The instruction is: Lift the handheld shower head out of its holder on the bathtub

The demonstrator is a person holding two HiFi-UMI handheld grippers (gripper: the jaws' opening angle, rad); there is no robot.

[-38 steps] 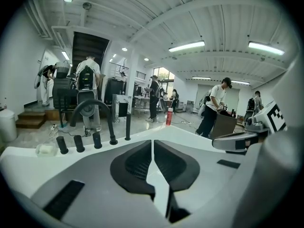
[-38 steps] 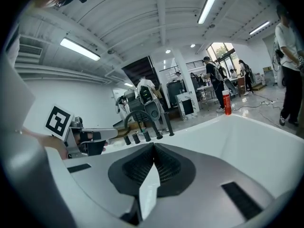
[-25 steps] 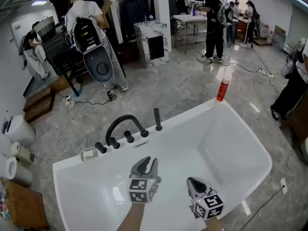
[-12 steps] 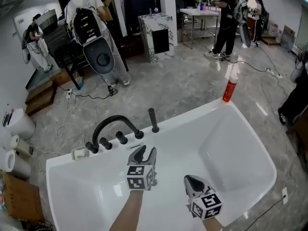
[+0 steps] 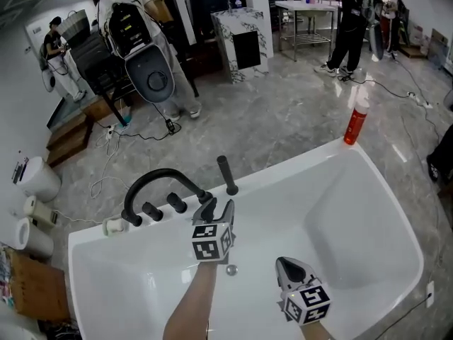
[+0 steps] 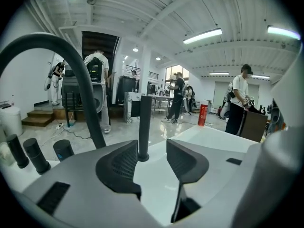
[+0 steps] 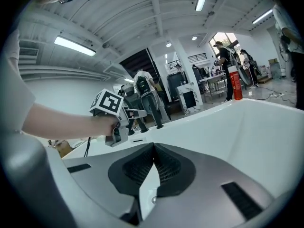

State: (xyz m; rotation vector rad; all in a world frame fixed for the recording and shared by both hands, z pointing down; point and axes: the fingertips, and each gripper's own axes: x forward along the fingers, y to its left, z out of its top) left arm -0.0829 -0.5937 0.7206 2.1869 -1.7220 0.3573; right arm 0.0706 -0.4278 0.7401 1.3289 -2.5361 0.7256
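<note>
Black handheld shower head (image 5: pixel 226 173) stands upright on the white bathtub (image 5: pixel 304 163) rim, framed untouched between the left gripper's (image 5: pixel 214 207) opening jaws. The right gripper (image 5: pixel 289 265) hangs over the tub, its jaws pressed together on nothing.

On the far rim of the bathtub (image 5: pixel 354 190), the handheld shower head (image 5: pixel 225 172) stands upright in its holder, just right of the tap spout (image 5: pixel 145 183), with a row of knobs (image 5: pixel 175 203) on the ledge beneath the spout's arch. A bottle (image 5: pixel 356 122) stands on the tub's far right corner. The drain (image 5: pixel 231 269) lies in the tub floor, nearer than the ledge. Paper rolls (image 5: pixel 32 214) lie on the floor left of the tub; a cabinet (image 5: pixel 244 44) and people stand beyond it
</note>
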